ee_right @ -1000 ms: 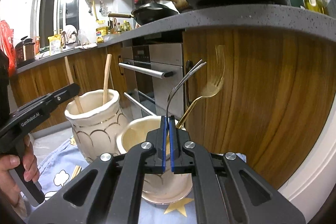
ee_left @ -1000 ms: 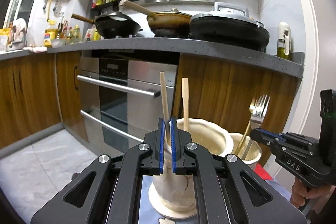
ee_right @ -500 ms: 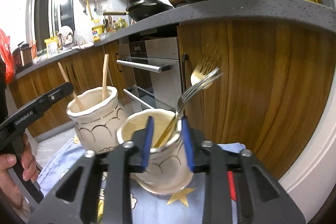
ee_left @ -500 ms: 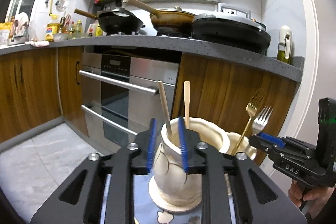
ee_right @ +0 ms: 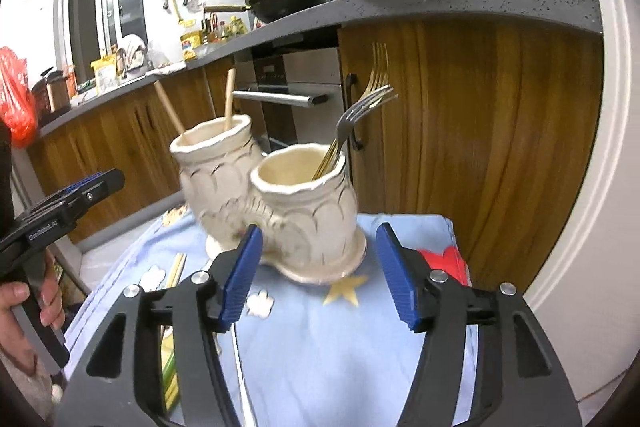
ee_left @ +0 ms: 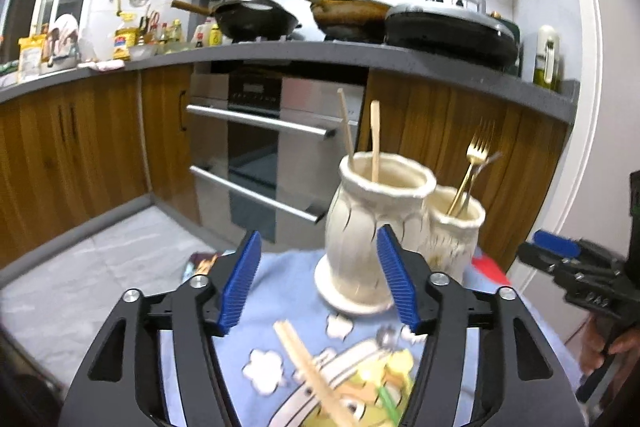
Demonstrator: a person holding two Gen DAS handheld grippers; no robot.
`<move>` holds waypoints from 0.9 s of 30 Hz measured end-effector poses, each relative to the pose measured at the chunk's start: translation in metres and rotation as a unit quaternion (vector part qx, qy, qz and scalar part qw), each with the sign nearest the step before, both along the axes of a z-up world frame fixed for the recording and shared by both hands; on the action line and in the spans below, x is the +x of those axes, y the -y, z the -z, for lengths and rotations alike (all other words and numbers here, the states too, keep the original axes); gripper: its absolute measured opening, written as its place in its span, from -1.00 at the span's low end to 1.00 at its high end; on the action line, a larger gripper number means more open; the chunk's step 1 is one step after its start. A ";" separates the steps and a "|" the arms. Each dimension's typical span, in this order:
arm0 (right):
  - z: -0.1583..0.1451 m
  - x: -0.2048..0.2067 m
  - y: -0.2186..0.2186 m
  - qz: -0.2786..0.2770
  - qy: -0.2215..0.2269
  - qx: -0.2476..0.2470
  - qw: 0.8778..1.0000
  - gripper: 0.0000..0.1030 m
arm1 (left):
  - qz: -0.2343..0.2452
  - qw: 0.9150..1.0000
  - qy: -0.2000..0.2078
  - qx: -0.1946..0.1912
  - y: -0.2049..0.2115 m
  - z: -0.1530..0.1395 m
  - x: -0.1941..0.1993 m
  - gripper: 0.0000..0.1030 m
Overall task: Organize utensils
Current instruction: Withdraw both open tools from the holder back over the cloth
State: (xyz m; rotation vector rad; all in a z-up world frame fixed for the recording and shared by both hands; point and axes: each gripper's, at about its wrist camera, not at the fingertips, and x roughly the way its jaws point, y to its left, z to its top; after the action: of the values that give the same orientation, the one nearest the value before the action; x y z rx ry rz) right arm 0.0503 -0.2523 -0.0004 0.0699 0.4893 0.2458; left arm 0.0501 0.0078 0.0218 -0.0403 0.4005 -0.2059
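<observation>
The left claw (ee_left: 318,281) has just been opening; its blue ribbed pads stand apart with nothing pressed between them, only the light blue cartoon-printed cloth (ee_left: 288,283) showing in the gap. Its right pad overlaps the foot of the taller cream ceramic vase-shaped holder (ee_left: 376,223) in the left wrist view; whether it touches I cannot tell. That holder stands upright on the cloth-covered surface and carries two pale wooden chopsticks (ee_left: 374,143) leaning out of its mouth. Just beside it, touching or nearly so, stands the shorter cream ceramic holder (ee_right: 308,211), holding a gold metal fork (ee_left: 474,157) and a silver metal fork (ee_right: 360,111), tines up. The right claw (ee_right: 318,275) has likewise just been opening, pads spread and empty, with the shorter holder's base beyond them. More wooden chopsticks (ee_left: 310,367) lie loose on the cloth near the left claw. Behind stand wooden kitchen cabinets (ee_right: 480,131) and a steel oven (ee_left: 256,147).
</observation>
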 end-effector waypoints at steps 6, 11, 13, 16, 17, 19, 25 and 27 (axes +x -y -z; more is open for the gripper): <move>-0.009 -0.028 0.005 0.000 0.001 0.003 1.000 0.57 | -0.002 0.999 -0.016 0.032 0.002 0.004 -0.023 0.48; -0.008 -0.050 0.000 0.007 0.009 -0.013 1.000 0.83 | -0.012 0.998 -0.042 0.036 0.003 0.012 -0.032 0.55; -0.005 -0.057 -0.001 0.005 0.005 -0.012 1.000 0.90 | -0.022 0.997 -0.058 0.042 0.005 0.018 -0.033 0.60; -0.002 -0.067 -0.004 0.003 -0.008 -0.014 1.000 0.89 | -0.040 0.995 -0.075 0.051 0.007 0.022 -0.040 0.65; -0.001 -0.070 -0.005 0.004 -0.014 -0.017 1.000 0.89 | -0.042 0.995 -0.077 0.051 0.008 0.021 -0.043 0.66; -0.001 -0.076 -0.008 0.000 -0.017 -0.016 1.000 0.89 | -0.042 0.995 -0.078 0.050 0.010 0.020 -0.048 0.69; 0.000 -0.100 -0.009 -0.008 -0.009 -0.023 1.000 0.89 | -0.049 0.994 -0.081 0.050 0.017 0.011 -0.062 0.71; 0.003 -0.104 -0.006 -0.004 -0.015 -0.019 1.000 0.89 | -0.054 0.994 -0.081 0.049 0.016 0.008 -0.067 0.71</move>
State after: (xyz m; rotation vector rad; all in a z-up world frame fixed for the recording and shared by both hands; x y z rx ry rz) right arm -0.0535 -0.2465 -0.0030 0.0350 0.5245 0.2437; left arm -0.0166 -0.0086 0.0137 0.0186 0.5689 -0.0762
